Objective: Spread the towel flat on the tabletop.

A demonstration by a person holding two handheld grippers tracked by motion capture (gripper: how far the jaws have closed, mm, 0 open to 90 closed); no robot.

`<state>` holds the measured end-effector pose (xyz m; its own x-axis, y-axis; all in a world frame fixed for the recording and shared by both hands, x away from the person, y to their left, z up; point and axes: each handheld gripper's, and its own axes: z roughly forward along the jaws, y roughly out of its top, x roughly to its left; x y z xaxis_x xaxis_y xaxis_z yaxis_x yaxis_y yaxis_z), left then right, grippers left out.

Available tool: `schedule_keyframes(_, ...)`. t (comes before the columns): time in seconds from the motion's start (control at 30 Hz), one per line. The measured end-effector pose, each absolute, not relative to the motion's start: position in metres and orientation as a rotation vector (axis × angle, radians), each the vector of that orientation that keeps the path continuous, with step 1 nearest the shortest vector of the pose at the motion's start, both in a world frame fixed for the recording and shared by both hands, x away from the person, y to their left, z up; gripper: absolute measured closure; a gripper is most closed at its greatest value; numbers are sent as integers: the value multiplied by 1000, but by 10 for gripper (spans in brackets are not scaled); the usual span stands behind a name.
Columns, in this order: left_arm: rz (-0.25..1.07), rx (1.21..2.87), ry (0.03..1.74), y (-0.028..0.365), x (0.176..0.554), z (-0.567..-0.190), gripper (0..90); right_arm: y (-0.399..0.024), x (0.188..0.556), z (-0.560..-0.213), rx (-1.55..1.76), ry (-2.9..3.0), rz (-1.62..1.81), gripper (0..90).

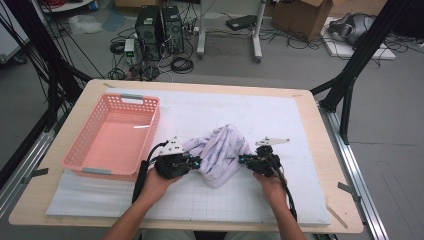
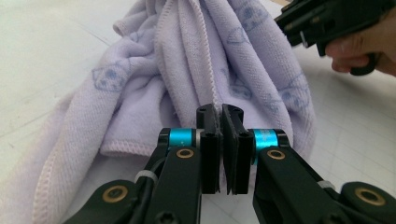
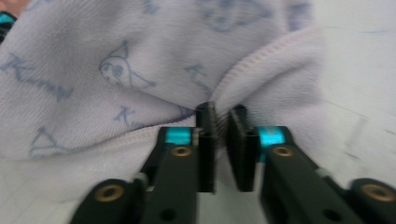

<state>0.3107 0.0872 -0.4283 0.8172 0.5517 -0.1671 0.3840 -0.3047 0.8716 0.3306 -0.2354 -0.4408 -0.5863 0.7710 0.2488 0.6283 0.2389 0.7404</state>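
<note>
A pale lilac towel (image 1: 220, 150) with blue cartoon prints lies crumpled in the middle of the white mat. My left gripper (image 1: 194, 161) is at the towel's left side, and in the left gripper view (image 2: 219, 112) its jaws are shut on a stitched hem of the towel (image 2: 187, 60). My right gripper (image 1: 242, 160) is at the towel's right side. In the right gripper view (image 3: 220, 112) its jaws are pinched on a folded hem of the towel (image 3: 116, 60). The right gripper (image 2: 327, 18) and the hand holding it also appear at the top right of the left gripper view.
A pink plastic basket (image 1: 85, 145) stands on the left of the mat, close to my left gripper. The white gridded mat (image 1: 280, 120) covers a wooden table (image 1: 340, 200). Computers, cables and a cardboard box (image 1: 300, 15) sit on the floor beyond.
</note>
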Motion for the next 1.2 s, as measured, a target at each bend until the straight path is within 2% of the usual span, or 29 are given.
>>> schedule_keyframes(0.47,159,1954,673,102,278,-434,857,-305,287,-428,1347,2278,1192,862)
schedule_keyframes(0.77,137,2038,655,109,261,-445,844,-323,254,-434,1328,2371,1170,860)
schedule_keyframes(0.8,157,2031,666,109,263,-443,683,-322,251,-431,1285,2376,1178,801)
schedule_keyframes(0.83,198,2031,679,109,265,-440,683,-322,251,-431,1285,2376,1178,801)
schedule_keyframes(0.87,225,2024,692,107,268,-437,553,-322,250,-428,1279,2356,1199,736)
schedule_keyframes(0.93,244,1984,691,104,276,-429,450,-323,253,-421,1277,2297,1267,680)
schedule_keyframes(1.0,238,1945,677,98,286,-419,419,-324,260,-413,1272,2243,1294,649)
schedule_keyframes(1.2,194,1906,625,67,322,-390,422,-318,291,-404,1284,2204,1265,631)
